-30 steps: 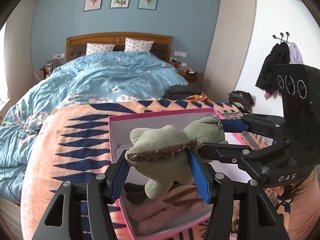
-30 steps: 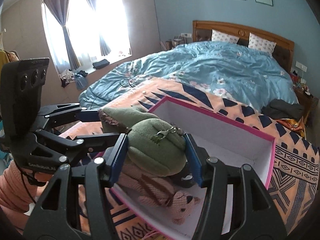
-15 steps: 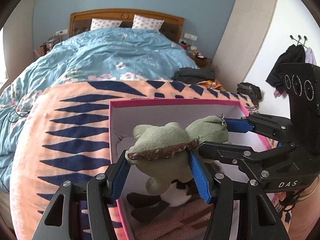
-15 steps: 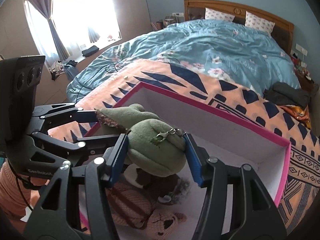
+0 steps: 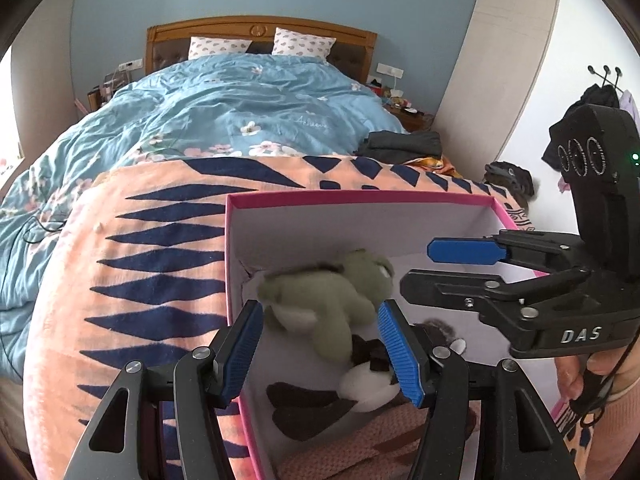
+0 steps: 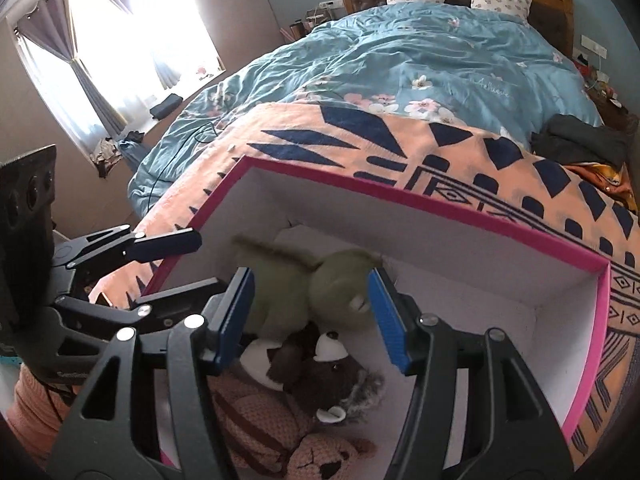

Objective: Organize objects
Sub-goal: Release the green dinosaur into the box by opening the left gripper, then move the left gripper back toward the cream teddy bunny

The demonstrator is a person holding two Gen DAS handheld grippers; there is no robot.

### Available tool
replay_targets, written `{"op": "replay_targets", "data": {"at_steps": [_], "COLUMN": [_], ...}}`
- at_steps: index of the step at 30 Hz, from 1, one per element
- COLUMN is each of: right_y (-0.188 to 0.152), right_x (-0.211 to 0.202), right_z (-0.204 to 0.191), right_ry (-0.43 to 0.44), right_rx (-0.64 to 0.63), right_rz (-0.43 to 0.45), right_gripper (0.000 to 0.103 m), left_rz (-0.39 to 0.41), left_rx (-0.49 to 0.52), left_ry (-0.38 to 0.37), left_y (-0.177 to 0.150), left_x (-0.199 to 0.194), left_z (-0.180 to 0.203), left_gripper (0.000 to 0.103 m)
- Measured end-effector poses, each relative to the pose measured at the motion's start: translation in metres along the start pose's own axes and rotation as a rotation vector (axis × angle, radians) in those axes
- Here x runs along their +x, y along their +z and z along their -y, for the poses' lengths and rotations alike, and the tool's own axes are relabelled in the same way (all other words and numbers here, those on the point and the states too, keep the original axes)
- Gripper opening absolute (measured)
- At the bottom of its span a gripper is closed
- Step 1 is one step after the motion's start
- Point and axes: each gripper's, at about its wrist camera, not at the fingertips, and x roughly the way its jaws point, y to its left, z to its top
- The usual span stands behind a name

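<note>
A green plush toy [image 5: 320,300] [image 6: 304,292] shows blurred inside the pink-rimmed white box [image 5: 360,197] [image 6: 400,196], just beyond both pairs of blue pads. My left gripper [image 5: 320,314] [image 6: 192,264] straddles it from the near side, and its pads are not pressing on it. My right gripper [image 6: 310,280] [image 5: 434,268] comes in from the right. Its jaws are opening, with the toy loose between them. Under the toy lie a brown plush animal [image 6: 332,376] [image 5: 360,360] and a pink knitted bear [image 6: 320,452].
The box rests on an orange blanket with navy triangles [image 5: 152,264] at the foot of a bed with a blue floral quilt [image 5: 248,120]. Dark folded clothes [image 5: 404,144] lie at the bed's right edge. A person's hand [image 5: 576,380] grips the right tool.
Both grippers, clamped on the green plush, came down over the box. Now the pads have spread slightly and the plush has slipped lower into the box, blurred.
</note>
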Motion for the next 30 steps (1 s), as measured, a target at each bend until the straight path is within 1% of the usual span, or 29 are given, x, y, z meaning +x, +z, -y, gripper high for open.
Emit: {"op": "replay_targets", "data": {"at_steps": [3,7,11,15,17,19,21,22,24,27,29,30], "right_y": [-0.005,-0.015,-0.03,-0.05,-0.067,-0.083,-0.098,-0.107,-0.126,-0.158,-0.177,-0.189], "right_x": [-0.011,-0.026,-0.045,-0.068,-0.081,-0.091,-0.1,-0.105,-0.112,-0.116,-0.119,-0.12], "right_z": [-0.006,-0.012,-0.023,-0.036,-0.041,-0.045,-0.048,-0.05,-0.051,-0.048,-0.044,-0.042], "right_ry": [0.016,0.056,0.09,0.131,0.167,0.184,0.188,0.189,0.164,0.163,0.137,0.106], "right_rx": [-0.011,-0.008,-0.023,-0.04,-0.037,-0.039,-0.037,-0.036,-0.025,0.004,0.024,0.039], "right_rz": [0.014,0.039,0.069,0.117,0.148,0.171,0.193,0.204,0.23,0.232,0.231,0.227], "right_gripper": [0.061,0.061,0.061,0.062,0.065,0.065,0.066,0.066,0.066,0.067,0.067,0.067], "left_rz": [0.026,0.077,0.126,0.179,0.204,0.221,0.237,0.247,0.26,0.248,0.229,0.22], "left_rx": [0.0,0.003,0.031,0.053,0.059,0.059,0.067,0.071,0.083,0.108,0.135,0.146], "left_ry": [-0.012,-0.049,-0.077,-0.124,-0.144,-0.159,-0.181,-0.179,-0.198,-0.215,-0.221,-0.225], "left_y": [-0.006,-0.016,-0.029,-0.045,-0.056,-0.066,-0.078,-0.082,-0.094,-0.114,-0.126,-0.132], "left_x": [-0.009,-0.03,-0.056,-0.083,-0.097,-0.109,-0.12,-0.123,-0.13,-0.133,-0.131,-0.129], "left_z": [0.002,0.007,0.017,0.026,0.029,0.03,0.035,0.037,0.042,0.053,0.063,0.068], "left_gripper": [0.062,0.068,0.07,0.075,0.078,0.081,0.081,0.082,0.084,0.084,0.084,0.084]}}
